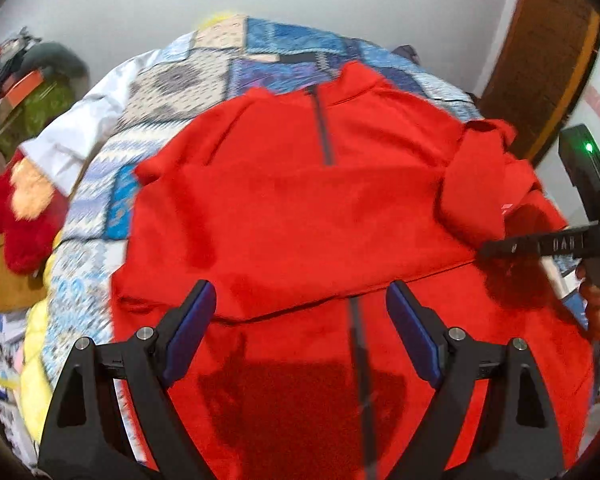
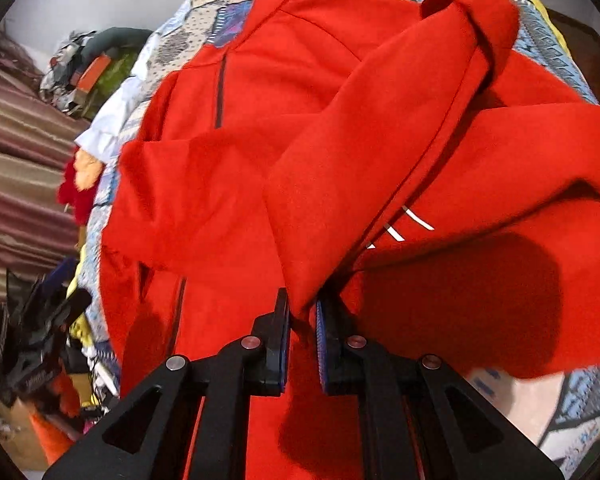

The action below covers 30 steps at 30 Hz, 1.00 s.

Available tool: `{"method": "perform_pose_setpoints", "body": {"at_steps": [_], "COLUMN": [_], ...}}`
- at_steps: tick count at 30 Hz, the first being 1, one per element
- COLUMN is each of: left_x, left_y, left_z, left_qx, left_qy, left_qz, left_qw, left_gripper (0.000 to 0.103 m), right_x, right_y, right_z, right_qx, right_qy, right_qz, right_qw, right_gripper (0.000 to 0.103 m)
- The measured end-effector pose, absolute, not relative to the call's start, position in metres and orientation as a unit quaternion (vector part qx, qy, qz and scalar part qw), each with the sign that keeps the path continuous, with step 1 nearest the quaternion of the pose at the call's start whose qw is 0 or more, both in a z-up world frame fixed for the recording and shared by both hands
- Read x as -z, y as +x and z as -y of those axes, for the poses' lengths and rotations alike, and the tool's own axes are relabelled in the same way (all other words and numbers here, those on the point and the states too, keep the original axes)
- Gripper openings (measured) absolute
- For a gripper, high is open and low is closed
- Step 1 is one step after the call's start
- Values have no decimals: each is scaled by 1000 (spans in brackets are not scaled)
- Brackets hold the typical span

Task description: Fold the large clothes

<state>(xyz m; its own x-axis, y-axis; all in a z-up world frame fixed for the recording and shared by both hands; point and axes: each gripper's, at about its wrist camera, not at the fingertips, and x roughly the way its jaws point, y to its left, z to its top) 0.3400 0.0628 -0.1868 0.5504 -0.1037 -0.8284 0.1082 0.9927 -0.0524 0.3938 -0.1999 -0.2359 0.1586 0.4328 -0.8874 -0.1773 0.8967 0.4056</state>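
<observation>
A large red zip-neck pullover lies spread on a bed with a blue patterned quilt, its lower part folded up over the body. My left gripper hangs open above the folded hem, nothing between its blue pads. My right gripper is shut on the red sleeve, which drapes up and across the pullover. In the left wrist view the right gripper comes in from the right edge, held by a hand, its tips on the sleeve fabric.
A red and orange plush toy lies at the bed's left edge, beside a white cloth. A pile of clothes and boxes sits at the far left. A wooden door frame stands at the right. A striped fabric fills the left of the right wrist view.
</observation>
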Motion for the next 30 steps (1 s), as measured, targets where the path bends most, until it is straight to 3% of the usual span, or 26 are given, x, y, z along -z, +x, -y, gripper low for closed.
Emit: {"method": "perform_pose_setpoints", "body": {"at_steps": [7, 17, 19, 21, 23, 24, 25, 30], "left_x": [168, 194, 207, 219, 228, 232, 233, 198], "left_y": [377, 456, 468, 479, 486, 488, 489, 472], "left_z": [11, 130, 140, 149, 153, 155, 156, 142], "left_qx": [146, 258, 258, 256, 241, 231, 224, 190], "left_qy": [3, -41, -49, -54, -51, -41, -31, 33], "left_qz": [-468, -531, -549, -564, -569, -571, -571, -490], "left_qw": [871, 806, 793, 783, 784, 787, 789, 850], "left_gripper": [87, 84, 71, 65, 41, 15, 4, 3], "right_x": [194, 236, 237, 238, 240, 240, 239, 222], "right_y": [355, 346, 345, 345, 345, 345, 344, 339], "right_z": [228, 271, 276, 281, 284, 285, 287, 301], "right_qx": [-210, -214, -221, -226, -228, -228, -228, -205], "right_qy": [31, 87, 98, 107, 114, 115, 114, 76], "right_qz": [-556, -563, -558, -557, -558, -558, -558, -542], "right_qw": [804, 793, 794, 792, 790, 790, 790, 811], "right_gripper": [8, 8, 8, 8, 8, 8, 8, 8]}}
